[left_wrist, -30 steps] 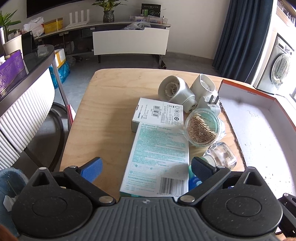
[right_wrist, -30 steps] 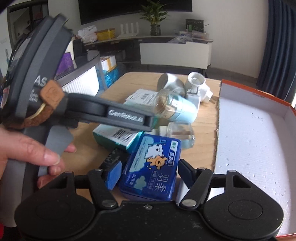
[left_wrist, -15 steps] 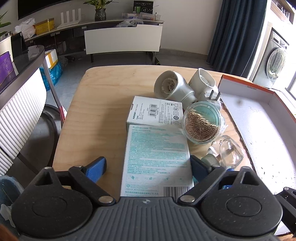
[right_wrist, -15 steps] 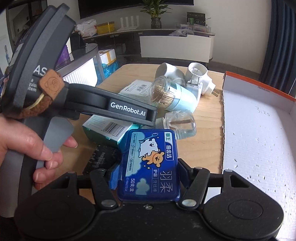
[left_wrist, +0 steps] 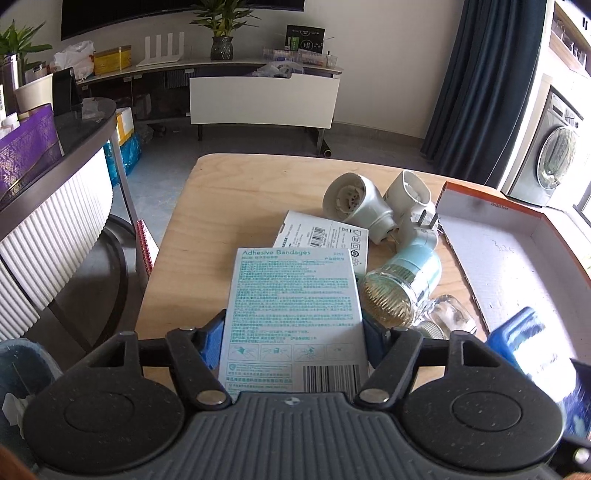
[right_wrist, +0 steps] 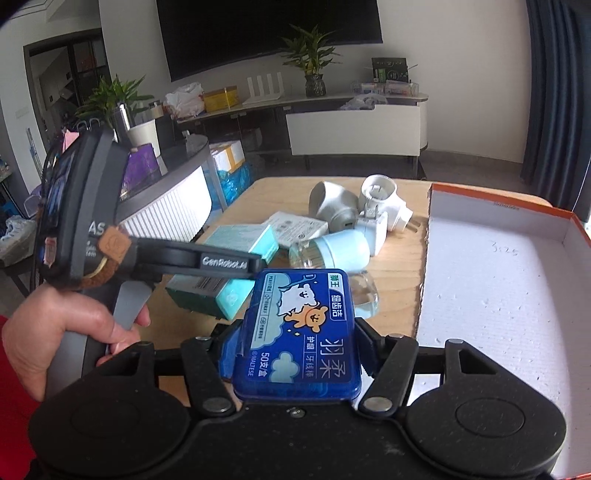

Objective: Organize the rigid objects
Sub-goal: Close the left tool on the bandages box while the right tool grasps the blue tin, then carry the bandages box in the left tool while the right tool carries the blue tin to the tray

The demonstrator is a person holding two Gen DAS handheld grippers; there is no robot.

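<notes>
My right wrist view alone shows my right claw (right_wrist: 293, 341) clamping the blue floss box (right_wrist: 301, 332) above the counter's (right_wrist: 395, 291) near edge, while my left claw (left_wrist: 293, 334) grips the bandage box (left_wrist: 293, 317) beside the white tray (left_wrist: 517, 266).

This is a home living room. A big dark TV (right_wrist: 269, 33) hangs on the white wall above a long low shelf (right_wrist: 295, 103), which carries a potted plant (right_wrist: 314, 66), a white router (right_wrist: 264, 88) with upright antennas, a yellow tin (right_wrist: 220, 98) and assorted clutter. A dark blue curtain (left_wrist: 487, 85) hangs to the floor, and beside it a front-loading washer (left_wrist: 554, 155) stands. To the left is a curved counter (left_wrist: 55, 177) with a ribbed white front, holding a purple box (left_wrist: 26, 144). The wooden desk (left_wrist: 229, 206) in the middle holds small household goods: bandage boxes, plug adapters and jars.
</notes>
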